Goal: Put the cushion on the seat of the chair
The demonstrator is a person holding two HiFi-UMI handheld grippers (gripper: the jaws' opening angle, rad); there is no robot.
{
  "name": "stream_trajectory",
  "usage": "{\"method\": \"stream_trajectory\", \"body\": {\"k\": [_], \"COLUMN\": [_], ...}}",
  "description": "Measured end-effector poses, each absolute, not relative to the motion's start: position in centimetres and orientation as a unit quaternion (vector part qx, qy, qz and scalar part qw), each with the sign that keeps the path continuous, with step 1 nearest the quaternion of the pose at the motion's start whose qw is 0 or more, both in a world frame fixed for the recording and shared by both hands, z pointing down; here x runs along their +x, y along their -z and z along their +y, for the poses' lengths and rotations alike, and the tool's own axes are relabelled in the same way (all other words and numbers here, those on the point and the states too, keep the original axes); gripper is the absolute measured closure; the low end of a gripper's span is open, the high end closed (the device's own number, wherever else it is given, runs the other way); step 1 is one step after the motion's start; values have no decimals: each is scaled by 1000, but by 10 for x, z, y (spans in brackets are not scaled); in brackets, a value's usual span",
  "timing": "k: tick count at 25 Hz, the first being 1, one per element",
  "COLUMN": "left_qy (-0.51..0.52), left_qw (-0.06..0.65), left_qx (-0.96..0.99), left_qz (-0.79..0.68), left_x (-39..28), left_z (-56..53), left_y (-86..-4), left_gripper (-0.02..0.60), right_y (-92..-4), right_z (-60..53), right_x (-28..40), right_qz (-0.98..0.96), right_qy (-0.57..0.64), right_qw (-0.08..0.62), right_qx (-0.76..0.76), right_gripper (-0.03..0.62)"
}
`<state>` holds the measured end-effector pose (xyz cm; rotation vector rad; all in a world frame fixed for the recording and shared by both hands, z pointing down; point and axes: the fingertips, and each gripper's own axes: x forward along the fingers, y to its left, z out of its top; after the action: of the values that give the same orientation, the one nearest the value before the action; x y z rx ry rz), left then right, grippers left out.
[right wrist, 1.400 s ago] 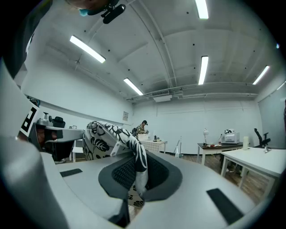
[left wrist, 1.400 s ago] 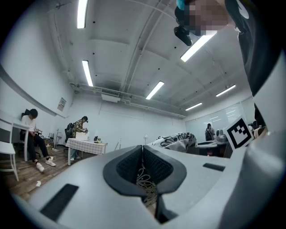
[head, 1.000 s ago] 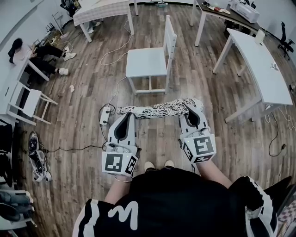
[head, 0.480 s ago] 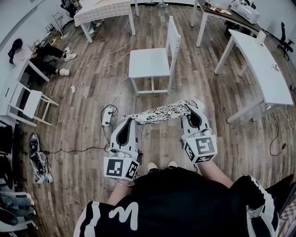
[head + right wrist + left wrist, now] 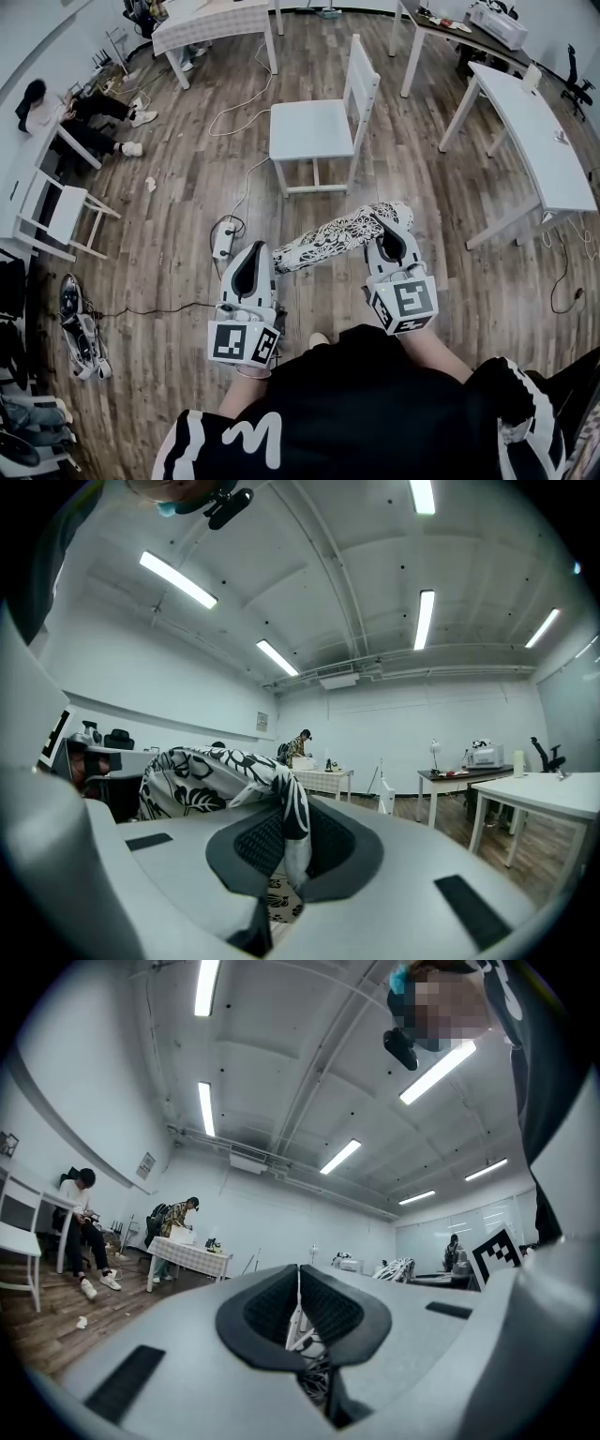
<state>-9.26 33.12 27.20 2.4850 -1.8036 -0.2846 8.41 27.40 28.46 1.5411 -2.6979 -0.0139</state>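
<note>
Head view: cushion (image 5: 339,232) in right tool (image 5: 388,226)

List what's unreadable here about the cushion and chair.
- Full outline of the cushion: head view shows only a narrow strip.
- Most of the cushion: left gripper view, behind the left hand-held gripper.
- One leg of the chair: head view, under its seat.

Open workroom — white tables (image 5: 539,141), strip lights (image 5: 423,619)
</note>
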Motion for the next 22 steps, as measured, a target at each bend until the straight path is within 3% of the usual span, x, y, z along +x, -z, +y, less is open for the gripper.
{"method": "stream_trajectory", "body": {"k": [22], "left_qy": [95], "left_qw": [54], "left_qx": [806], "left_qz": [-581], "left_x": [-119], "left_z": [286], "left_y": [-289], "left_gripper": [568], "right_y": [-301], "right_z": [233], "right_x": [48], "right_qz": [-876], "right_qy": [-18], "right_qw": [36], "right_qx": [481], "right_gripper": [565]}}
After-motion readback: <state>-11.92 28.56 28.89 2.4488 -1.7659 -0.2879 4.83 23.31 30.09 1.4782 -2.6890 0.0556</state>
